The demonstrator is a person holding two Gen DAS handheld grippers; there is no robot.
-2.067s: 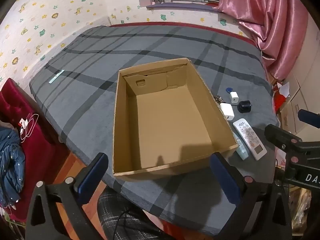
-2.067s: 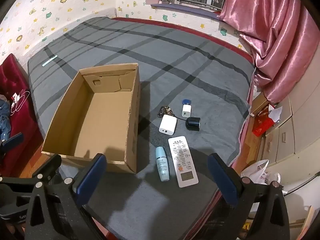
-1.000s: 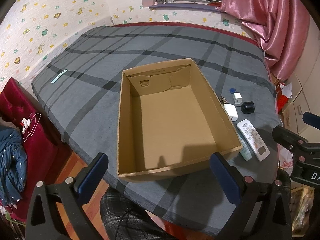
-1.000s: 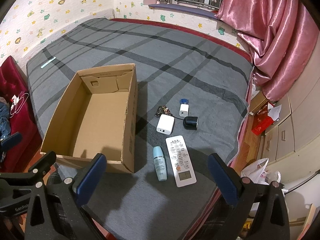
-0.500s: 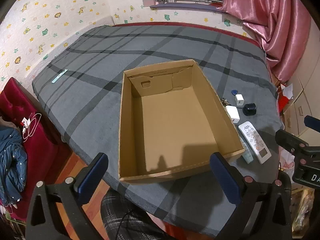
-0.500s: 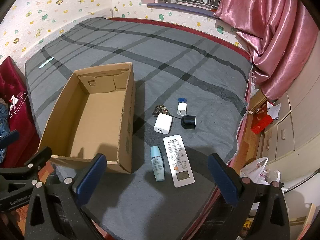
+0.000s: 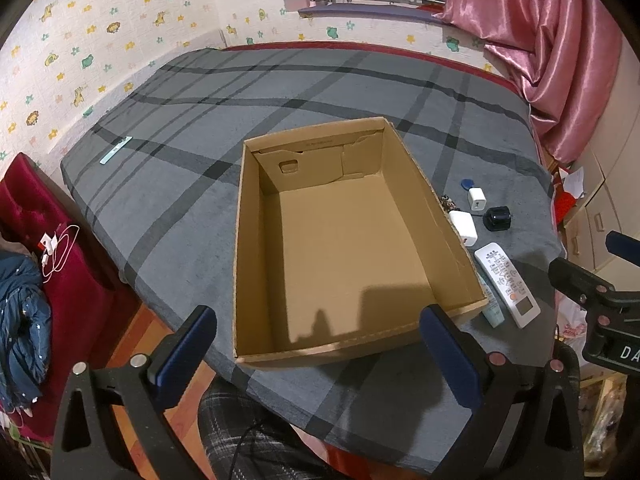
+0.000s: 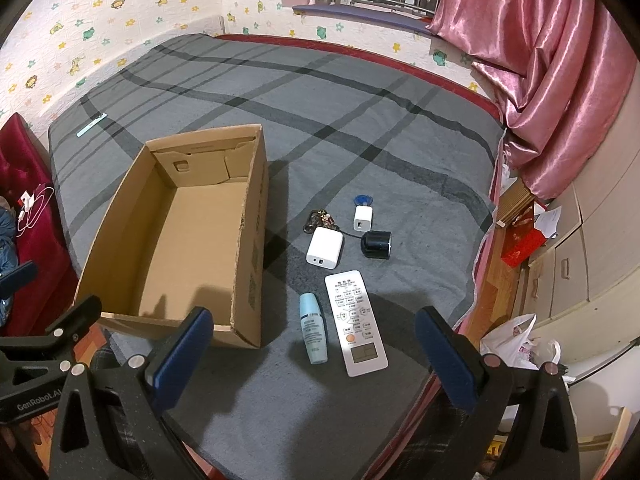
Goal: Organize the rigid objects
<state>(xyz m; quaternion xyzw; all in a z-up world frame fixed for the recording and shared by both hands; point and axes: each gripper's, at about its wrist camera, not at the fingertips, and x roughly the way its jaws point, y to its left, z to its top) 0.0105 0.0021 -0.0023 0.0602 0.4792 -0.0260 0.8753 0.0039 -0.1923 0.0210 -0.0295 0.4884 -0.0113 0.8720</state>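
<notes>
An empty open cardboard box [image 7: 344, 240] [image 8: 180, 232] lies on the grey plaid bed. To its right lie a white remote [image 8: 355, 322] [image 7: 506, 283], a pale blue bottle [image 8: 313, 333] [image 7: 491, 309], a large white charger [image 8: 325, 247] [image 7: 463, 226], a small white charger [image 8: 363, 217] [image 7: 477, 198], a black round object [image 8: 376, 245] [image 7: 497, 218], a blue tag [image 8: 363, 200] and keys [image 8: 320, 219]. My left gripper [image 7: 320, 340] hovers open above the box's near edge. My right gripper [image 8: 312, 344] hovers open above the bottle and remote. Neither holds anything.
A pink curtain [image 8: 552, 60] and cream drawers [image 8: 592, 248] stand to the right, with a white plastic bag [image 8: 520, 344] on the floor. A red seat [image 7: 48, 240] with a cable and a blue jacket sits left. A pale strip [image 7: 115, 149] lies on the far-left bed.
Both grippers have drawn back and up a little, so the box and the objects look smaller and farther. Nothing on the bed has moved.
</notes>
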